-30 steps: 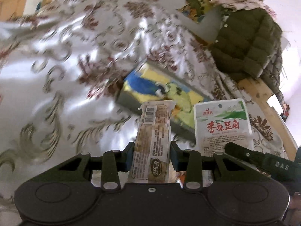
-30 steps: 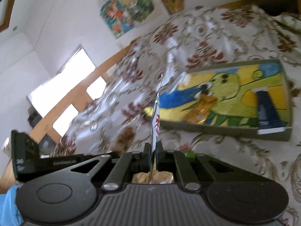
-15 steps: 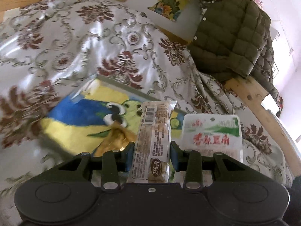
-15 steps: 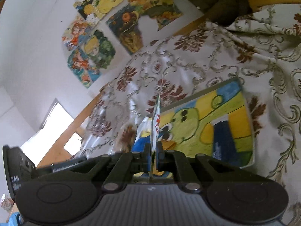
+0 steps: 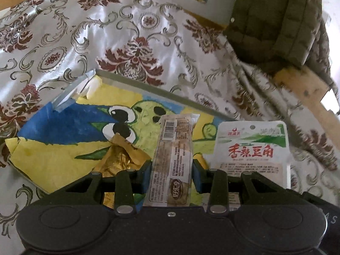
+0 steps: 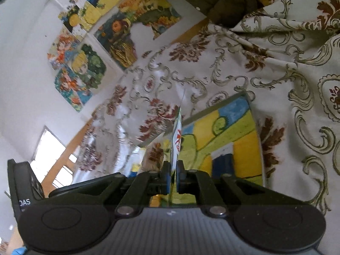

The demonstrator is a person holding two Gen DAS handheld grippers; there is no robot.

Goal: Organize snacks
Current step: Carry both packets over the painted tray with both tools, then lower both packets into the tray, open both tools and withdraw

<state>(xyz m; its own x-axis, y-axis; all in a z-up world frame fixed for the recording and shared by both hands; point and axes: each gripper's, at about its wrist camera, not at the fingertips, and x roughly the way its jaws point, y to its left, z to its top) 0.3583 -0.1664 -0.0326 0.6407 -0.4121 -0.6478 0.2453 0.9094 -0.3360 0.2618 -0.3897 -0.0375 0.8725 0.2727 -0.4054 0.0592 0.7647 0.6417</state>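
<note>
Snacks in transit: both packets held above the painted tray, neither yet placed

Snacks are the item under inspection, and you hold one in each hand. Your left gripper has its jaws part open and closed on a long tan snack bar, gripped by its lower half with the barcode end standing clear above the pads. Your right gripper has its jaws pressed almost fully together on a flat white bean packet with red lettering; seen edge-on from its own camera, the packet rises as a thin blade from between the pads.

Both packets are carried in the air over the near part of the shallow tray, whose floor bears a painted green and blue cartoon figure. The tray lies on a bed spread with a shiny floral cloth, and an olive quilted jacket is heaped at the far right corner.

Work done, as far as can be judged: a gold foil wrapper already lies in the tray near its front edge, and a dark blue packet lies on the tray floor in the right view. Work left: neither held packet touches the tray yet. Lowering and releasing both remain outstanding. Whether further snacks wait elsewhere cannot be told.
</note>
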